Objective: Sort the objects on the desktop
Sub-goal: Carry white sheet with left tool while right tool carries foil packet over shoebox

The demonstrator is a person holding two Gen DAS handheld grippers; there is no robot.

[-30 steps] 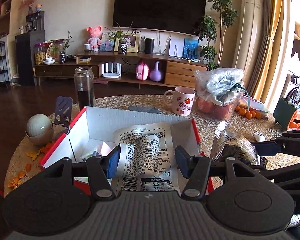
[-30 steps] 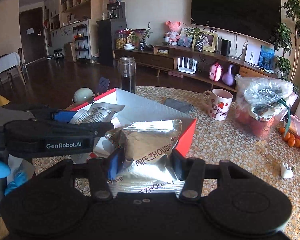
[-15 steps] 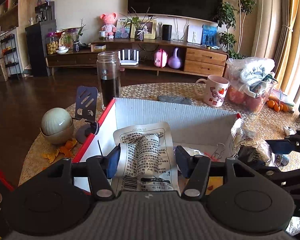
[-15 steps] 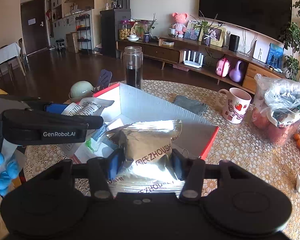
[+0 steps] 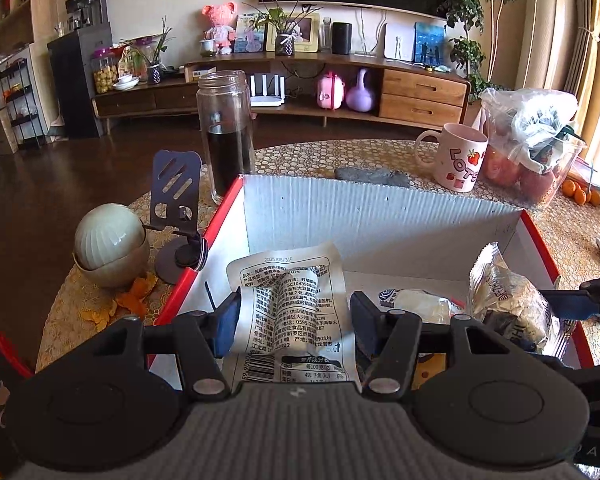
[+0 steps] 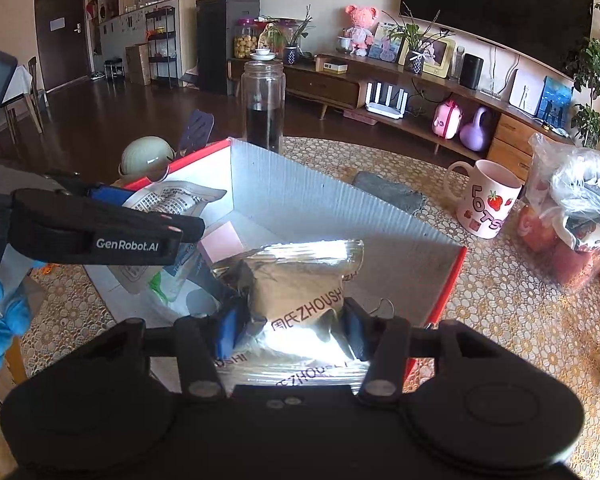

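From the left wrist, the left gripper (image 5: pixel 294 322) pinches a white printed packet (image 5: pixel 290 312) over the red-edged box (image 5: pixel 380 216), near its left wall.

From the right wrist, the right gripper (image 6: pixel 290 326) pinches a silver foil pouch (image 6: pixel 300 288) above the box's near right corner. Next, I'd judge: lower and release inside.

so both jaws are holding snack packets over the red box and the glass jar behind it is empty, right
Not quite: the glass jar is not empty. The left wrist view shows dark liquid filling its lower part. The rest holds: the left gripper grips a white printed packet and the right gripper a silver packet, both over the red box.
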